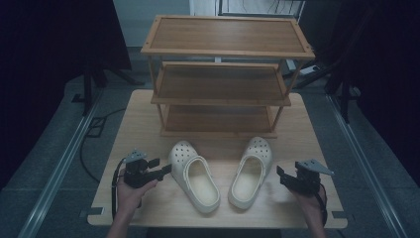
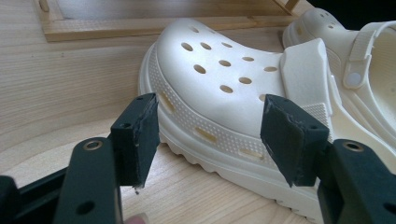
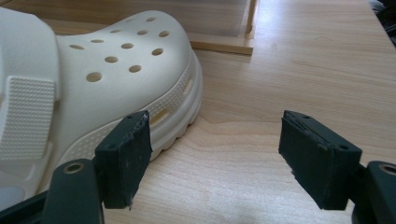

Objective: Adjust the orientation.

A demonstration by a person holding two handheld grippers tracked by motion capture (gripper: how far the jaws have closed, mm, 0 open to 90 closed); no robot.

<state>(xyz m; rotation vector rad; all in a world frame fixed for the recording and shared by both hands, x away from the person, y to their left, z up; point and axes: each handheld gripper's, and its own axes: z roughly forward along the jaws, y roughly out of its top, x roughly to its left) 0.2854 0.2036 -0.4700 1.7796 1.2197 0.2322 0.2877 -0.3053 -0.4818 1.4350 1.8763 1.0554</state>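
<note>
Both tools, left (image 1: 166, 171) and right (image 1: 280, 173), gape empty beside the clogs (image 1: 195, 176).

The cream perforated foam clog on the left (image 1: 194, 176) lies upright just ahead of the left jaws, toe away. Its twin cream foam clog (image 1: 251, 171) lies left of the right jaws, seemingly not touching.

We note a three-tier wooden shoe rack (image 1: 221, 74) standing at the far end of the light wooden bench (image 1: 148, 116), all its shelves bare.
</note>
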